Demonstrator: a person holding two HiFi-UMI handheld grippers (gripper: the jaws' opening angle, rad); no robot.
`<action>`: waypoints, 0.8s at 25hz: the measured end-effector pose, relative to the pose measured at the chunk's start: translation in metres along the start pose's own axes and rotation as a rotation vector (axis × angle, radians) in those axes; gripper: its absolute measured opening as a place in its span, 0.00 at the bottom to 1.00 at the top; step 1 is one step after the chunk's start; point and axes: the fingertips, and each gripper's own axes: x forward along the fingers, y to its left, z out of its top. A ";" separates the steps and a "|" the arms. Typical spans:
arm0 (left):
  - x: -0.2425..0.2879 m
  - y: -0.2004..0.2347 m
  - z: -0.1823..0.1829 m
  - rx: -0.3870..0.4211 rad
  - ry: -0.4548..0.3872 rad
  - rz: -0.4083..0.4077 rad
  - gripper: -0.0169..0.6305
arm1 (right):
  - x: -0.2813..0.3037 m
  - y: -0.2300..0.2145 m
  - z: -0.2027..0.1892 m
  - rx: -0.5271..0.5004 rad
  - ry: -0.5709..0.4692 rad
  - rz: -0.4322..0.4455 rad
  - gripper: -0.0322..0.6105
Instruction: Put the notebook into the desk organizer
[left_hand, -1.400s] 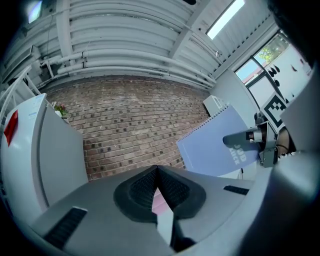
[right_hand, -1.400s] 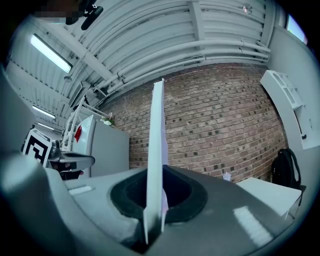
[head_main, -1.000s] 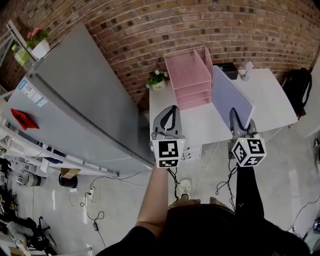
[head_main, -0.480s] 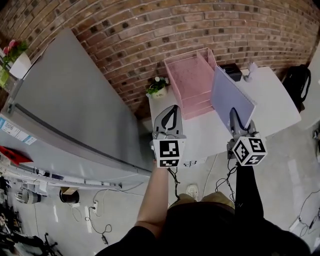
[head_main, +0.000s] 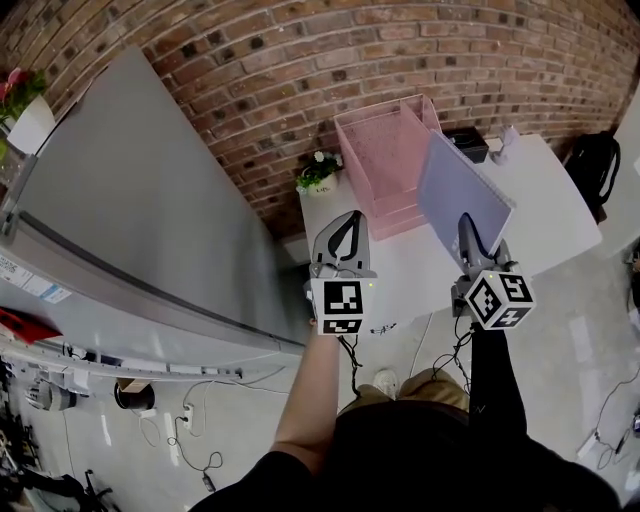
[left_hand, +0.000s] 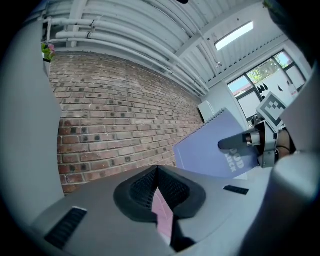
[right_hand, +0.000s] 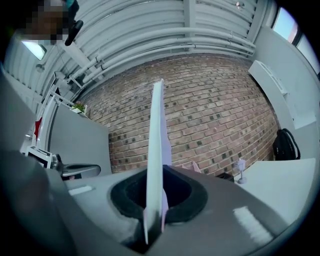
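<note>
Pink mesh desk organizer (head_main: 385, 160) w/ stacked trays sits on white counter (head_main: 545, 210) vs. brick wall, just ahead of left hand-held gripper (head_main: 343, 225), whose jaws are together. Lavender spiral-bound notebook (head_main: 462, 195), lettering on cover, stands on edge, clamped in right hand-held gripper (head_main: 470, 232), beside the organizer.
</note>
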 end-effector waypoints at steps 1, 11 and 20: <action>0.000 0.002 0.000 -0.002 0.000 0.004 0.04 | 0.003 0.002 0.001 0.006 -0.002 0.007 0.10; 0.000 0.035 -0.008 0.016 0.029 0.061 0.04 | 0.056 0.024 0.003 0.048 -0.012 0.090 0.10; 0.033 0.078 -0.007 0.031 0.041 0.126 0.04 | 0.135 0.034 0.007 0.109 -0.011 0.162 0.10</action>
